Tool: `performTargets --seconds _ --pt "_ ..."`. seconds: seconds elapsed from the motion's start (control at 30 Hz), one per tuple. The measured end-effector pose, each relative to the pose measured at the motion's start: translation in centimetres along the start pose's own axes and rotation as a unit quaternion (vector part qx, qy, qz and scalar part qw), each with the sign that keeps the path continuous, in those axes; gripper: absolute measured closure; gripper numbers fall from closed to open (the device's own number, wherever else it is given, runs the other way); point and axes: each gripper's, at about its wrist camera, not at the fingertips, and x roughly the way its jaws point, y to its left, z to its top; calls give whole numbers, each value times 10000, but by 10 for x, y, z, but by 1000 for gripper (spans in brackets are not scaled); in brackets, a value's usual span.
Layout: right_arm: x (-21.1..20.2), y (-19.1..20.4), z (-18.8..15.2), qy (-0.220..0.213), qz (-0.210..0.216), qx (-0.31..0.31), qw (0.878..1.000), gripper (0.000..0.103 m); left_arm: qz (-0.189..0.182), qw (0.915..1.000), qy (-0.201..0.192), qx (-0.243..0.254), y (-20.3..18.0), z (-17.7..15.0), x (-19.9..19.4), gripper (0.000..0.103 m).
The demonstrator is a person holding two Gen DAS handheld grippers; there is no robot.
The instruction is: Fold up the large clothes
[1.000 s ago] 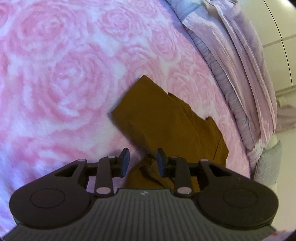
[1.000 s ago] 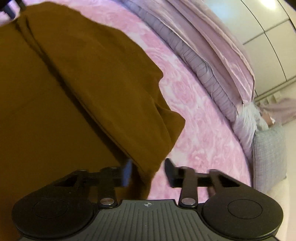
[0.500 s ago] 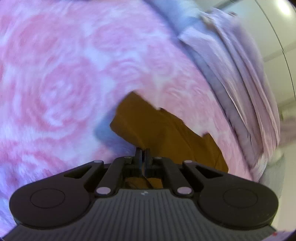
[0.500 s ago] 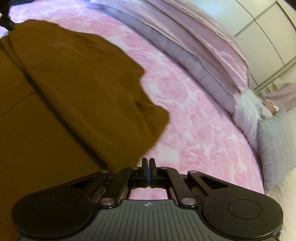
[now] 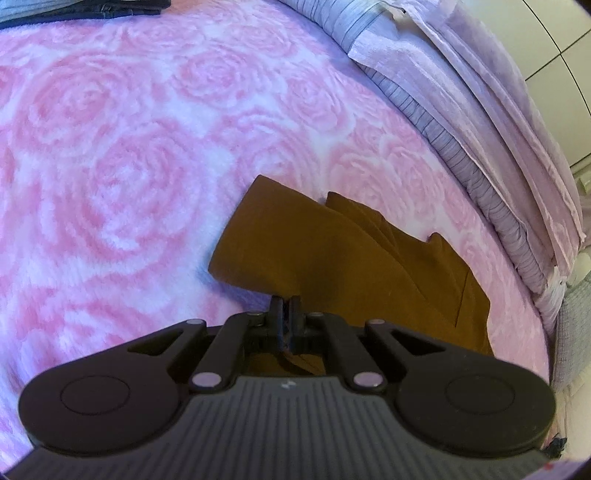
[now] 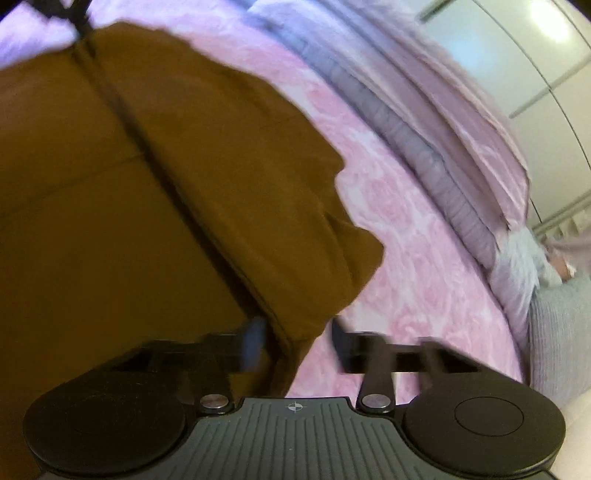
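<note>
Fabric first: the brown garment (image 5: 332, 258) lies across the pink rose-patterned blanket (image 5: 129, 166) on the bed, and in the left wrist view its folded layers fan out ahead and to the right of the left hand-held gripper (image 5: 284, 306). That left hand-held gripper has its two fingers pressed together, almost no gap, clamped on the near edge of the brown garment, with a little tuck of cloth showing just below the fingers. To the left of the garment it is all open blanket; at the far upper left a strip of dark folded cloth (image 5: 110, 9) sits at the blanket's edge. To the right, well apart from the garment, runs the lilac and grey bedding (image 5: 480, 122) bunched along the side of the bed. Over to the right wrist view, which is blurred: the garment (image 6: 147, 184) fills the left and middle, a seam running diagonally through it, its loose corner hanging down towards the camera. The right hand-held gripper (image 6: 295, 332) is spread wide, fingers well apart, and the garment's lower edge drops into the gap nearer the left finger; neither finger is pinching it. Right of that edge is blanket, then the same bunched bedding, then a grey pillow (image 6: 561, 332) at the far right.
</note>
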Motion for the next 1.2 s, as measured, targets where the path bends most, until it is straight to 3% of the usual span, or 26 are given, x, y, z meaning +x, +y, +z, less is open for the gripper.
performTargets --seconds 0.13,0.23,0.33,0.4,0.47,0.6,0.73,0.77,0.8,0.87,0.9,0.93,0.97,1.0,1.03,1.07,1.1,1.13,1.2 --pt "4 -8 -2 -99 -3 -163 9998 102 -21 9998 -69 161 -3 2 -4 103" --pt "5 -24 -11 21 5 128 9999 102 -38 9979 -187 623 -14 0 -10 103" --pt "8 -25 -18 188 27 89 9998 102 257 9933 -32 1126 -20 -10 -2 102" --pt "15 -26 -17 430 262 266 9984 102 414 9928 15 1126 -16 -15 3 90" --pt "14 -25 -15 406 272 400 9980 100 390 9963 10 762 -7 -13 2 86" --pt "16 -32 -14 528 347 786 9949 90 -16 9996 15 -267 12 -10 -5 69" --pt "11 -32 -18 592 390 955 9929 89 -366 9925 -130 -1159 26 -5 5 71" --pt "10 -32 -18 591 382 929 9932 89 -308 9913 -154 -1268 29 -3 9 80" --pt "10 -31 -18 588 372 903 9935 89 -110 9922 -163 -1233 28 0 13 100" --pt "9 -30 -19 585 391 895 9935 89 135 9966 -300 -760 16 3 11 101" --pt "10 -32 -19 581 399 906 9934 89 327 9983 -437 -207 2 3 7 102" --pt "9 -32 -20 581 412 941 9930 89 535 9935 -629 778 -23 0 2 102" --pt "9 -33 -21 589 425 978 9926 89 681 9797 -828 1696 -46 -8 -3 102" --pt "8 -32 -22 597 419 1000 9923 89 759 9526 -1037 2758 -72 -22 -8 102" --pt "7 -33 -22 603 417 1028 9920 89 699 9152 -1146 3800 -95 -41 -11 102" --pt "7 -34 -23 603 424 1049 9917 89 601 8847 -1120 4484 -111 -57 -11 101" --pt "7 -34 -23 613 431 1089 9912 89 434 8610 -948 4977 -121 -70 -8 99" --pt "7 -34 -23 624 433 1112 9909 89 278 8405 -677 5368 -129 -84 -1 97" --pt "8 -35 -22 656 436 1115 9906 89 195 8203 -133 5715 -131 -100 16 91"
